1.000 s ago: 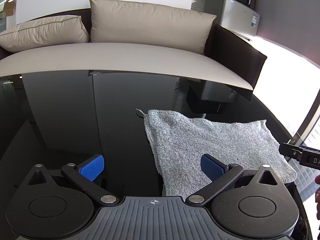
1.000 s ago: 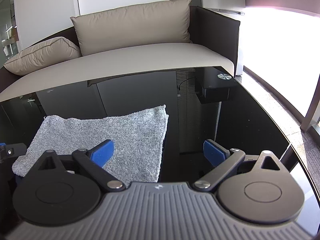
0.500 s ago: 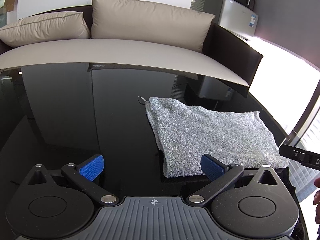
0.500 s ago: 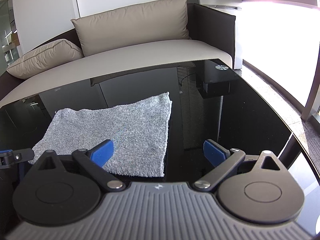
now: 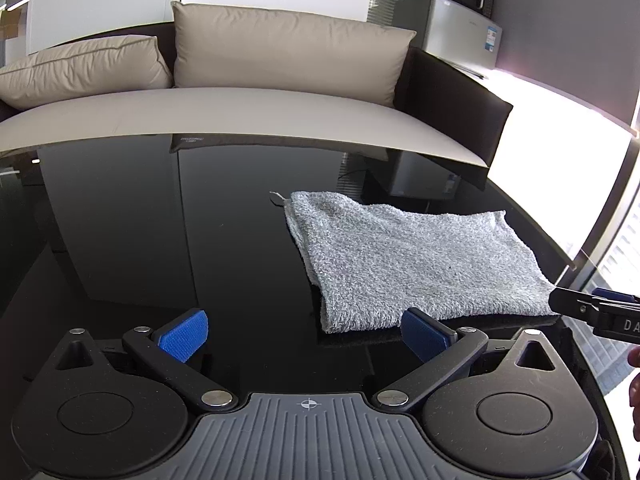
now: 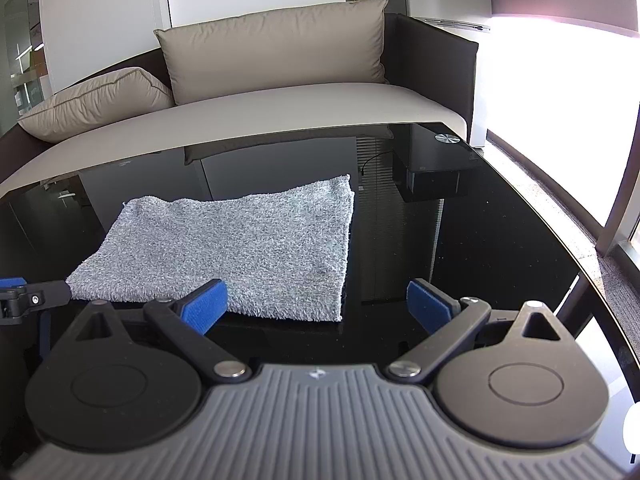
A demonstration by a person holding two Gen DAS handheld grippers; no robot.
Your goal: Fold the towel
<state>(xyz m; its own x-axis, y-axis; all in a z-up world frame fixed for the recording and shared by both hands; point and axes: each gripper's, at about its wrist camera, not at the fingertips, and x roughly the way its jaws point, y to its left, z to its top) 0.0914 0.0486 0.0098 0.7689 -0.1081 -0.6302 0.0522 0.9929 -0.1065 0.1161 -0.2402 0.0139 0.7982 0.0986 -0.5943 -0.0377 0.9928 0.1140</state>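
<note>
A grey terry towel point(image 5: 416, 256) lies folded flat on the black glass table point(image 5: 160, 240); it also shows in the right wrist view point(image 6: 244, 248). My left gripper point(image 5: 304, 336) is open and empty, just short of the towel's near left corner. My right gripper point(image 6: 316, 304) is open and empty, in front of the towel's near right corner. The tip of the right gripper shows at the left wrist view's right edge point(image 5: 592, 312), and the left gripper's tip shows at the right wrist view's left edge point(image 6: 28, 300).
A beige sofa point(image 5: 240, 116) with two cushions stands behind the table. A small fridge with a microwave point(image 5: 452, 12) is at the back right. A black box point(image 6: 432, 184) shows through the glass. The table's right edge point(image 6: 560, 240) borders a bright window.
Both grippers have pulled back from the towel toward the table's near edge and stayed open. The towel has not moved.
</note>
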